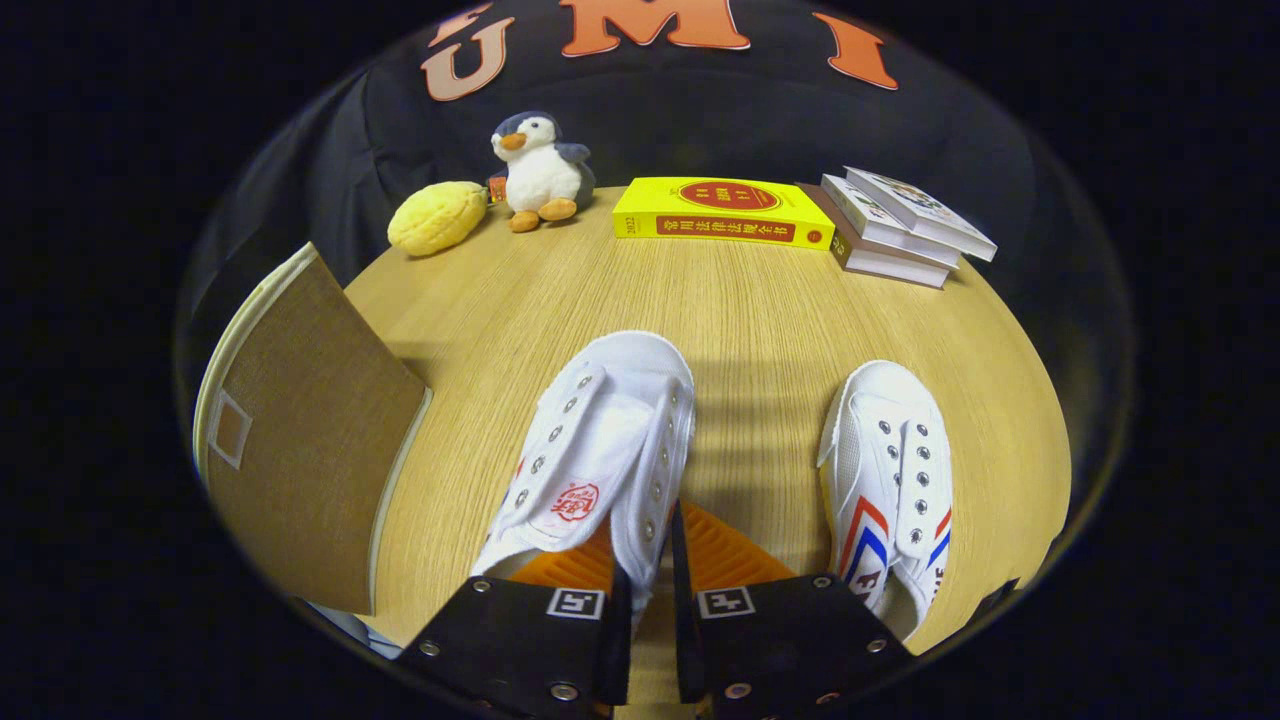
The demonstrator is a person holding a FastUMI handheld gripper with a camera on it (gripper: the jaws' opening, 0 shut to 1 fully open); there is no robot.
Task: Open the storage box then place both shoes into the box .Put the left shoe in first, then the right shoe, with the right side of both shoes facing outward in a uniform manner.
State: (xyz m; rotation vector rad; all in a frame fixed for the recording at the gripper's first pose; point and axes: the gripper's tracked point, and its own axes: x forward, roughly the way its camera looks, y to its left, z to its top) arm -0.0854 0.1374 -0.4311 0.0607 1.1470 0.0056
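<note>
I am clamping the claw (650, 590) on the side wall of the near shoe (600, 450), one finger inside it. The other shoe (890, 480) is lying just beside, the box (310, 430) off left. I reckon loading comes next: lift, swing left.

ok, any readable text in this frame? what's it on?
"2022": yellow book spine; its Chinese title is too small.
Red stamp on the tongue of the shoe the claw grips: unreadable.
Letters on striped shoe: partly hidden.
Book stack: blurred.
</note>
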